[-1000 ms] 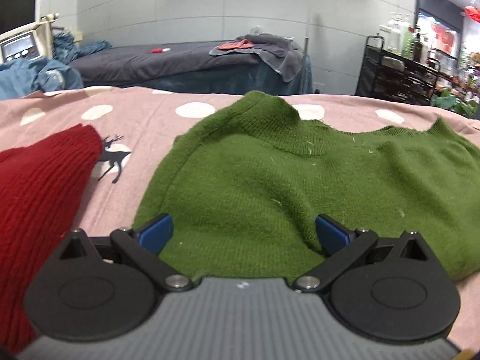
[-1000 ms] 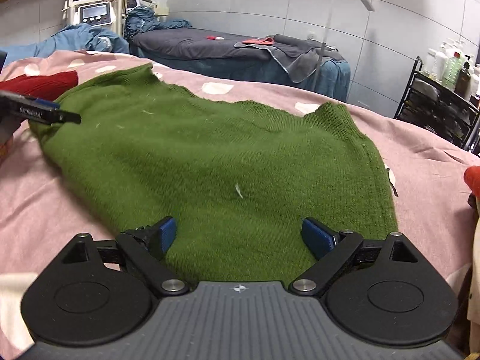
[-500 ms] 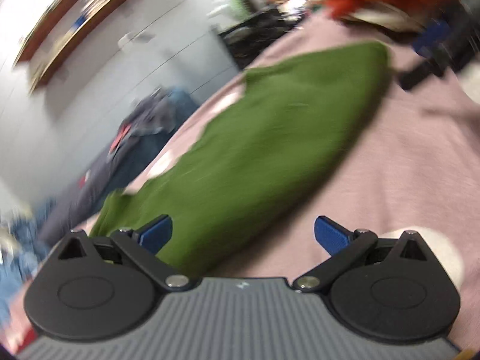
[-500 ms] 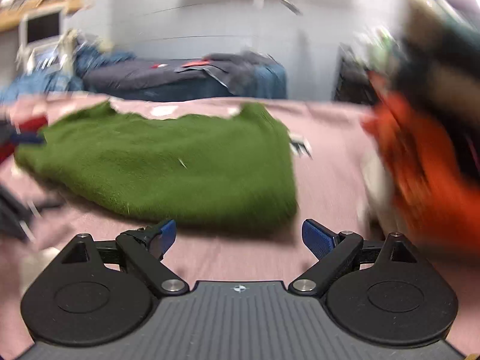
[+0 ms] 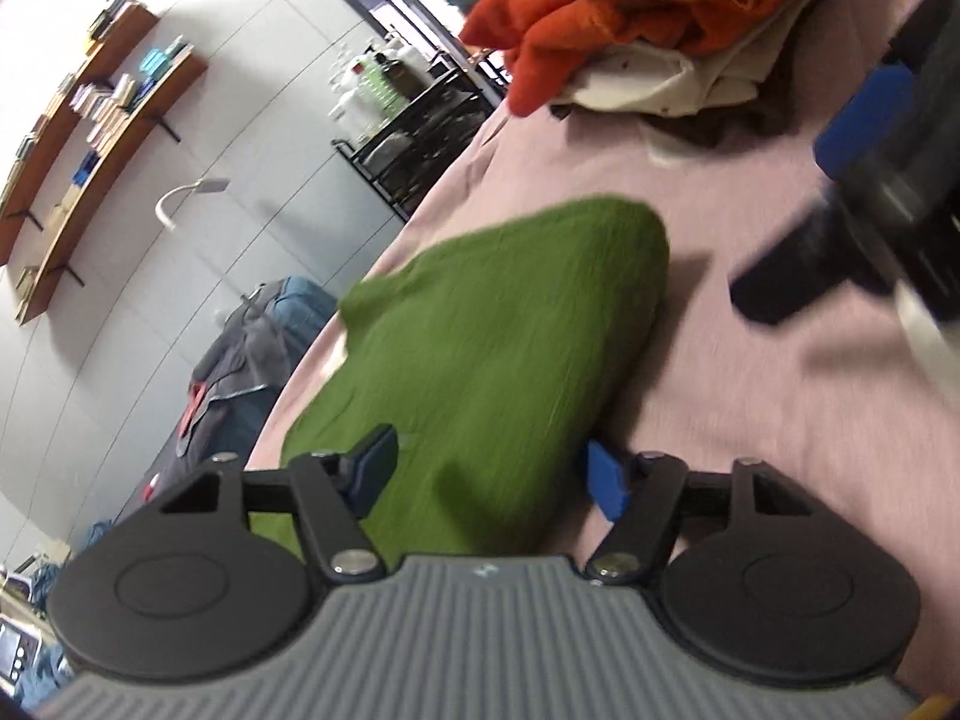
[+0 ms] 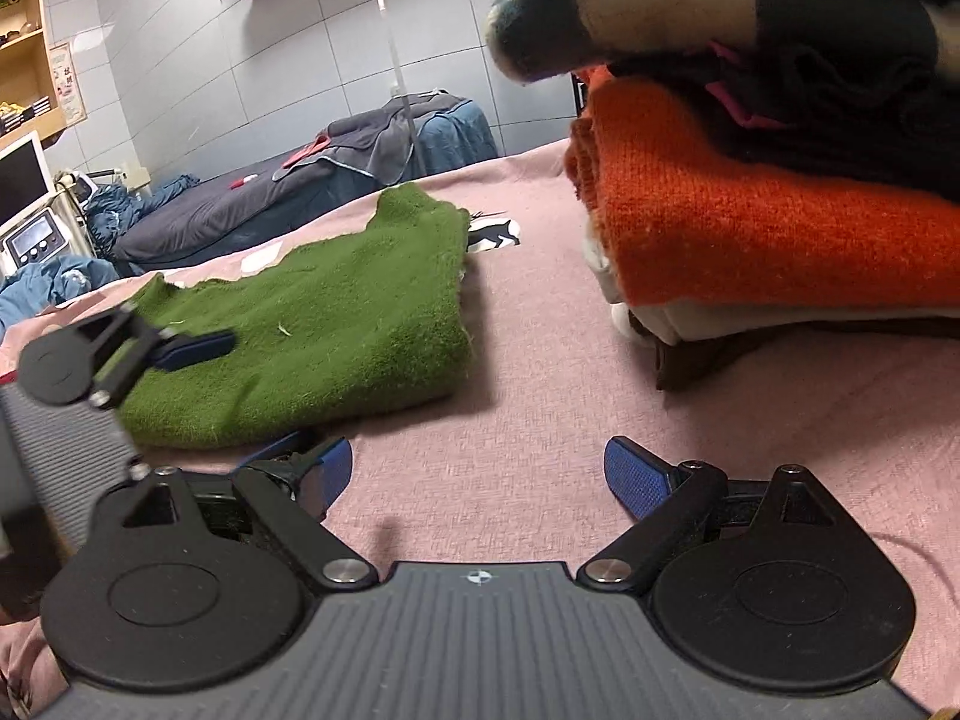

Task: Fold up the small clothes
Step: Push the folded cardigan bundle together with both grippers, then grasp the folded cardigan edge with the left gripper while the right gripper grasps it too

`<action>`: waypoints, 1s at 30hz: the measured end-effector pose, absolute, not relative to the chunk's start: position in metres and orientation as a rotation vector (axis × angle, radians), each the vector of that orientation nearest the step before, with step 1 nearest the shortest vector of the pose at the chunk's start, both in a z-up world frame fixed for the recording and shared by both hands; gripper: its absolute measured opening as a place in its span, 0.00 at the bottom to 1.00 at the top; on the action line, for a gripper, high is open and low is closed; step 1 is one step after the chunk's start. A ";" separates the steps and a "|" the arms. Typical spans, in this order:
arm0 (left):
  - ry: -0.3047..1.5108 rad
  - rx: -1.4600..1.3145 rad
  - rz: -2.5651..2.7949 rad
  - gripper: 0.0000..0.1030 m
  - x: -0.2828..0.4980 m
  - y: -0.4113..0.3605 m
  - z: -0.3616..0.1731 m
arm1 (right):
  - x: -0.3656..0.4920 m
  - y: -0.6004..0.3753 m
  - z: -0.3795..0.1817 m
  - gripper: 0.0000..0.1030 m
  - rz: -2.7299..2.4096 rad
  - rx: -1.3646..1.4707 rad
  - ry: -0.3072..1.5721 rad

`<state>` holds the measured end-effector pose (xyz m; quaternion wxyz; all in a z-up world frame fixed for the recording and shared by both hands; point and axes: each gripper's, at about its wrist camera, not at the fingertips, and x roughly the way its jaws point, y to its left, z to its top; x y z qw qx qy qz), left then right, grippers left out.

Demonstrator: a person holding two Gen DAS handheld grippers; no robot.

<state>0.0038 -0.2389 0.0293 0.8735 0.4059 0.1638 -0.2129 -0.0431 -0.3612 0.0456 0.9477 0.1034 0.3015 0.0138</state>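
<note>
Left gripper (image 5: 489, 477) and right gripper (image 6: 477, 480): black disc-shaped housings, silver screws, ribbed grey body, textured blue pads (image 6: 630, 480)

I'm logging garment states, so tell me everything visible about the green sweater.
The green sweater is a fuzzy knit flecked with pale lint, lying folded and flattish on the pink bedspread, left of the stacked clothes pile. The left hand-held gripper straddles its near edge with open jaws, one finger on top, one beneath. The right hand-held gripper is open, clear of it.
</note>
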 end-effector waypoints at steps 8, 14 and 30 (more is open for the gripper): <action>0.490 0.601 -0.509 0.34 0.053 -0.244 0.042 | -0.046 -0.369 0.048 1.00 0.009 0.219 0.617; 0.635 0.151 -0.528 0.21 0.081 -0.179 0.055 | -0.035 -0.374 0.055 1.00 0.053 0.356 0.618; 0.625 0.153 -0.561 0.23 0.074 -0.175 0.042 | 0.078 -0.345 0.041 1.00 -0.002 0.715 0.717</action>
